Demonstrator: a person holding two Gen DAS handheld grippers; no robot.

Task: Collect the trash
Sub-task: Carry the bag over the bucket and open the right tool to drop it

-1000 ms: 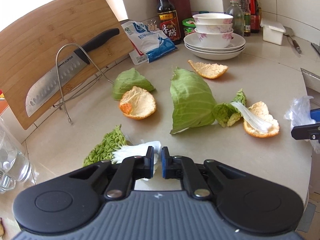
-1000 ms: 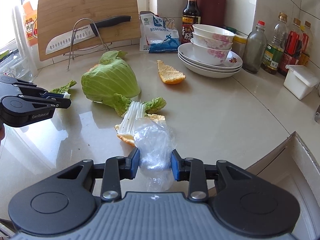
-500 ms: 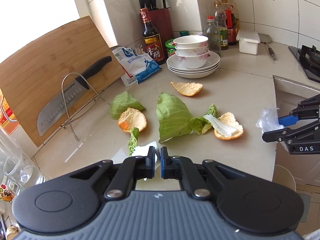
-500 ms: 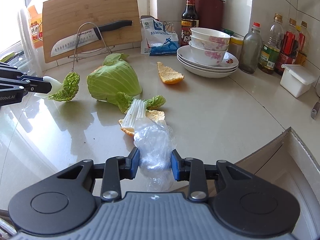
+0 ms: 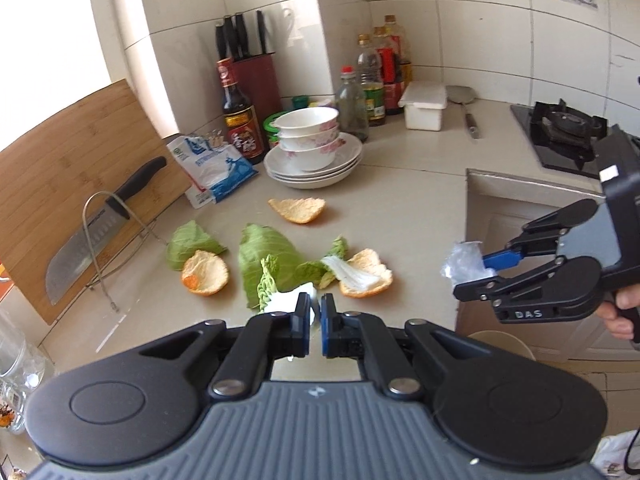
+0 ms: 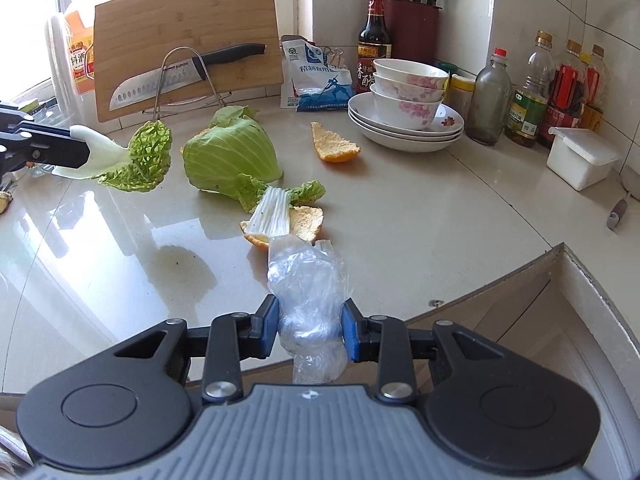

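Left wrist view: your left gripper (image 5: 315, 317) hides most of its pinched cabbage leaf (image 5: 269, 289).
Right wrist view shows that leaf whole; your right gripper (image 6: 308, 328) pinches a plastic bag (image 6: 307, 280).

Bright daylight enters my views from the window beside the cutting board (image 6: 184, 40); counter (image 6: 400, 216) glares, fisheye edges bend.

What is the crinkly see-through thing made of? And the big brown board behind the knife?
The crumpled bag in the right gripper looks like thin clear plastic film: glossy, wrinkled, and the counter shows through it. The cutting board looks like bamboo or wood: matte tan, with fine straight grain in glued strips. Which of the two is hard to tell.
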